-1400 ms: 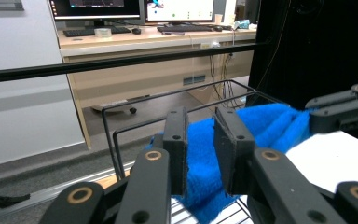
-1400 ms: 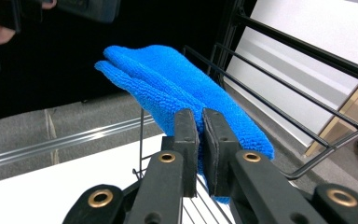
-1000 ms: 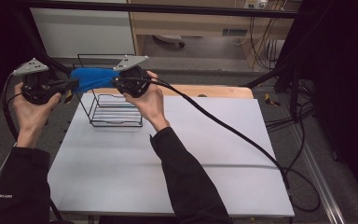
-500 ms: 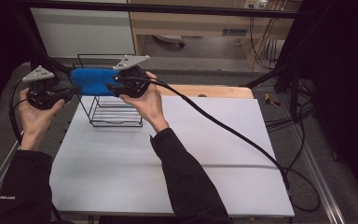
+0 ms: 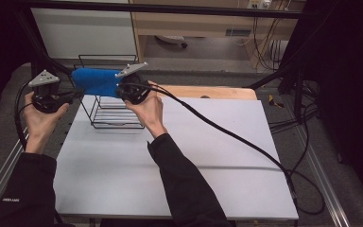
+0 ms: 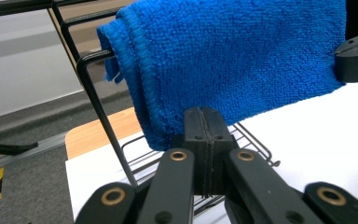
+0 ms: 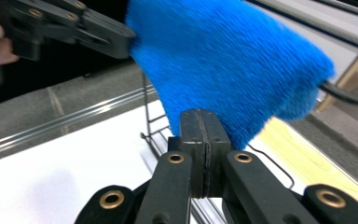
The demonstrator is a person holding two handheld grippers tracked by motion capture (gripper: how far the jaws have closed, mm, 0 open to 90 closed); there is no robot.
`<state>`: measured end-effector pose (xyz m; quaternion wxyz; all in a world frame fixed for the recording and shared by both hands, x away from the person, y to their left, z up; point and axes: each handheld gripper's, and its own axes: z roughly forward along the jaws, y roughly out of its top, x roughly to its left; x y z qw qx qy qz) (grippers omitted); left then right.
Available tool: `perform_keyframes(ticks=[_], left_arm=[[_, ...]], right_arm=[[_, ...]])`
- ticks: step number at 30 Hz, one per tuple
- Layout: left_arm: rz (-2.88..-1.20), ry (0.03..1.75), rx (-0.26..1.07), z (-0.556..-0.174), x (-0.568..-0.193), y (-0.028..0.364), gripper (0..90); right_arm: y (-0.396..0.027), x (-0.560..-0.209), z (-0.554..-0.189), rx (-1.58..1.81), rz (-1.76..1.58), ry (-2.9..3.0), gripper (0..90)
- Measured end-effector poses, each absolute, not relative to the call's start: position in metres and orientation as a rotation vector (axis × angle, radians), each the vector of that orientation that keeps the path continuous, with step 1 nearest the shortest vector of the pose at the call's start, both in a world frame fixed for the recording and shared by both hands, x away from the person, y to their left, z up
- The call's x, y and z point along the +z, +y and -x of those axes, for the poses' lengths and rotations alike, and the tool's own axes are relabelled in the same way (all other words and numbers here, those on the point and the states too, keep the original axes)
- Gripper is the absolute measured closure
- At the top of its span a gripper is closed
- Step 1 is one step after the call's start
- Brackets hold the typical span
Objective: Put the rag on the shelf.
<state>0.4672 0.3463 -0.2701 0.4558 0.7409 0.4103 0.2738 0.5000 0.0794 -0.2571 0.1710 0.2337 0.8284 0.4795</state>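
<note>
The person wears a black long-sleeved top, its left sleeve point(image 5: 26, 189) carrying a small white marking near the lower edge and its right sleeve point(image 5: 182, 184) plain, with both hands bare. Each hand carries black tongs: the left tongs point(image 5: 78, 93) and the right tongs point(image 5: 118, 90) each have a grey three-cornered plate on top and a thick black cable trailing from the body. Seen close, the left tongs point(image 6: 203, 135) and right tongs point(image 7: 199, 135) have flat black link arms joined by brass-ringed pivots, small dark screws, and two matt black jaw blocks.
</note>
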Motion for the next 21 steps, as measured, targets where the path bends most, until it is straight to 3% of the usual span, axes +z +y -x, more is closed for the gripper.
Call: perform_keyframes(ticks=[10,21], left_arm=[[-1.823,0.979,0.646,-0.460,-0.269,0.343,86.7],[-1.840,0.972,0.566,-0.435,-0.289,0.341,56.8]], right_arm=[[0.064,-0.260,-0.495,1.459,-0.603,2.323,78.5],[0.018,-0.251,-0.476,1.479,-0.642,2.303,46.8]])
